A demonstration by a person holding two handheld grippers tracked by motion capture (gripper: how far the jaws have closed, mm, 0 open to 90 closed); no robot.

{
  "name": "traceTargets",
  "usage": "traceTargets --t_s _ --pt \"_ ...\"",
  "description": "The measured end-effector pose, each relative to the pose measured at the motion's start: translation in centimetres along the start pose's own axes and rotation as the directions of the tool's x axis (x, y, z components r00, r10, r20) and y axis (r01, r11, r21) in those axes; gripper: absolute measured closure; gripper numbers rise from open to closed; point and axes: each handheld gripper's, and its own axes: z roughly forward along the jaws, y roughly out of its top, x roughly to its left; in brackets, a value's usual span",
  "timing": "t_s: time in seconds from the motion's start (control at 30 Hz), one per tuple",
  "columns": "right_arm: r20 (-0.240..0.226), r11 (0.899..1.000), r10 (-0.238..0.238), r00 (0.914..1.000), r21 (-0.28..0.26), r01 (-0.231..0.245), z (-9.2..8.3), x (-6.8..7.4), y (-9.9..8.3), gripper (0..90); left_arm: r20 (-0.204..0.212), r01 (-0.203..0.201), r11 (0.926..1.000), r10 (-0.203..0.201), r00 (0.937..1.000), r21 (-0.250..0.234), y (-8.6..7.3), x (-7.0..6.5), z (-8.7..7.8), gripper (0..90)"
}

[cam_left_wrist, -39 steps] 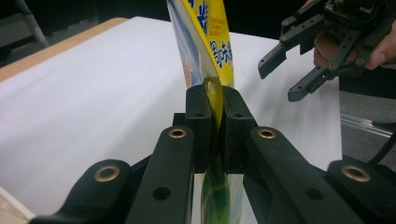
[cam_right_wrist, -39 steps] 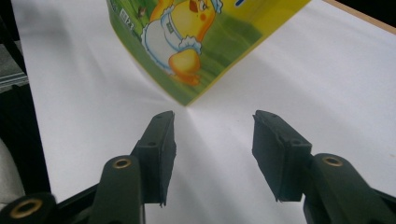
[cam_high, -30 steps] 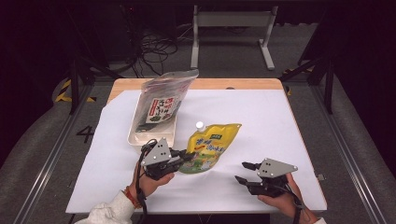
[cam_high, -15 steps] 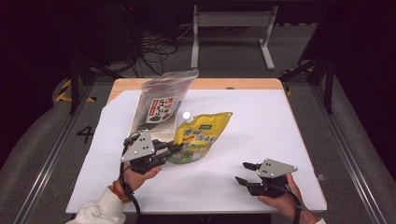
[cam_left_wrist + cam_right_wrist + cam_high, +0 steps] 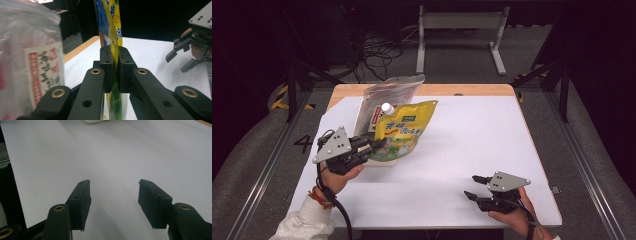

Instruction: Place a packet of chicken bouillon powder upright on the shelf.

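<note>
— Two grippers in play, and I've got the pouch (image 5: 403,131) in the left gripper (image 5: 374,146). Its jaws are clamped flat on the pouch's lower edge (the left gripper view has the film pinched right between the pads (image 5: 107,65)).

— Where's the pouch sitting now?

— Off the table (image 5: 472,150), hanging out from the jaws over the left side. Its long axis runs up and away from me, tilted, with the white cap (image 5: 387,107) at the far upper end. It's just in front of the clear bag (image 5: 382,97), which stands in the tray (image 5: 387,162).

— And the right gripper (image 5: 475,186)?

— Empty, jaws parted, low at the near right edge of the table. Bare white surface ahead of it in the right gripper view. It's well apart from the pouch.

— So which hand does the next bit?

— Left, I'd judge. The pouch lies ahead and right of the left gripper, and the bag is just behind it. Whatever I do with the pouch turns on that narrow gap, so I'd watch the cap end against the bag.
</note>
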Motion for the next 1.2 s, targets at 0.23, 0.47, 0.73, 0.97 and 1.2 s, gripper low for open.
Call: traceTargets --t_s 0.23,0.47,0.73,0.97,1.2 --pt "-0.004 1.000 -0.001 1.0000 0.012 0.001 0.2 0.1 -0.1 42.5 -0.017 0.013 0.9999 -0.013 0.9998 -0.007 -0.6 1.7 -1.4 84.9" --pt "-0.010 1.000 -0.004 0.9999 0.023 0.005 0.4 0.1 -0.1 42.2 -0.033 0.039 0.9991 -0.038 0.9987 0.015 -1.8 3.2 -2.0 85.0" --pt "-0.016 1.000 -0.006 0.9999 0.027 0.007 0.5 0.1 -0.2 42.0 -0.032 0.070 0.9975 -0.070 0.9970 0.009 -3.1 4.0 -1.3 85.1" --pt "-0.026 0.999 -0.007 0.9997 0.033 0.007 0.7 0.2 -0.2 41.5 -0.015 0.093 0.9944 -0.093 0.9956 0.049 -4.8 4.5 0.5 85.2" --pt "-0.030 0.999 -0.010 0.9995 0.037 0.011 0.8 0.3 -0.2 41.4 -0.015 0.123 0.9909 -0.122 0.9924 0.055 -5.9 5.0 0.8 85.1"
